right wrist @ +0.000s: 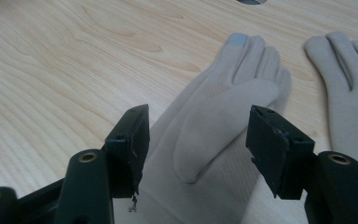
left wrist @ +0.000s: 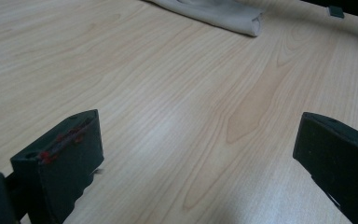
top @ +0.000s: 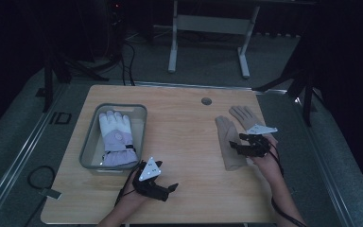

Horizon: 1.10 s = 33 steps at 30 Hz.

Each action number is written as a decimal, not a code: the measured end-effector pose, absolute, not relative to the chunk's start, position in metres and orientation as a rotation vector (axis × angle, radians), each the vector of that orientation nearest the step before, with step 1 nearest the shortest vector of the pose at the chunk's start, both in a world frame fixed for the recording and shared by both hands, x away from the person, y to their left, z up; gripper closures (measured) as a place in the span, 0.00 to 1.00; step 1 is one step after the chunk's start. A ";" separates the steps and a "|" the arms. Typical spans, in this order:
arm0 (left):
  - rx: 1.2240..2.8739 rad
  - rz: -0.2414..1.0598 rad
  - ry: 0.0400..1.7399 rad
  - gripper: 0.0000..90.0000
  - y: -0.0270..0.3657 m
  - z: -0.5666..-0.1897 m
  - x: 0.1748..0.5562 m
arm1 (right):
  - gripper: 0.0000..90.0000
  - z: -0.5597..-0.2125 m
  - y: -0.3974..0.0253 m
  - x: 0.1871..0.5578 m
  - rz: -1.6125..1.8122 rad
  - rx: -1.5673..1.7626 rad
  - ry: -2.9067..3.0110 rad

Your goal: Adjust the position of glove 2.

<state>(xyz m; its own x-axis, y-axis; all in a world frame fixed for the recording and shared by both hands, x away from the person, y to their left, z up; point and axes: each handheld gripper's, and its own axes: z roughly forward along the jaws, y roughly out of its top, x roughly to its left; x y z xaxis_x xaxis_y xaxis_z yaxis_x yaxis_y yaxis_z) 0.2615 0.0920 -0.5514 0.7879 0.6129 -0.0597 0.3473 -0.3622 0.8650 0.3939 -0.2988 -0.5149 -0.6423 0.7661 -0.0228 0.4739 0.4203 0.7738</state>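
Nearest the person, the left gripper [top: 163,187] hangs low over bare bench [top: 184,142], fingers [left wrist: 60,168] spread wide, holding nothing. Across on the right, the right gripper [top: 246,144] straddles the nearer beige glove [right wrist: 214,121], its fingers [right wrist: 130,140] parted either side of the thumb and palm, not yet closed. That looks like the approach to a pick: next it needs to sink and pinch fabric. Its mate [top: 243,115] lies just beyond. Far left, a grey bin [top: 89,150] holds a white-and-lilac glove [top: 116,137].
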 end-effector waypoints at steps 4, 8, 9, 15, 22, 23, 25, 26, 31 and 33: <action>1.985 0.345 0.707 0.02 0.091 -0.553 0.260 | 0.43 -0.517 -0.299 0.398 1.073 1.059 2.313; 2.002 0.357 0.687 0.02 0.088 -0.555 0.259 | 0.44 -0.524 -0.296 0.406 1.065 1.076 2.337; 1.995 0.350 0.684 0.02 0.088 -0.555 0.259 | 0.44 -0.526 -0.295 0.408 1.061 1.077 2.343; 1.982 0.335 0.695 0.02 0.090 -0.555 0.260 | 0.46 -0.539 -0.291 0.416 1.005 1.077 2.358; 1.975 0.314 0.698 0.02 0.091 -0.556 0.260 | 0.60 -0.552 -0.287 0.422 0.991 1.122 2.375; 1.977 0.314 0.698 0.02 0.091 -0.557 0.261 | 0.67 -0.552 -0.286 0.421 0.985 1.117 2.370; 1.978 0.313 0.694 0.02 0.090 -0.557 0.260 | 0.80 -0.550 -0.281 0.419 0.973 1.142 2.360; 1.980 0.313 0.693 0.02 0.090 -0.557 0.260 | 0.80 -0.550 -0.281 0.419 0.973 1.142 2.360; 1.980 0.313 0.697 0.02 0.090 -0.557 0.260 | 0.89 -0.547 -0.267 0.415 0.951 1.209 2.328; 1.974 0.310 0.698 0.02 0.091 -0.557 0.260 | 0.90 -0.539 -0.258 0.412 1.030 1.281 2.304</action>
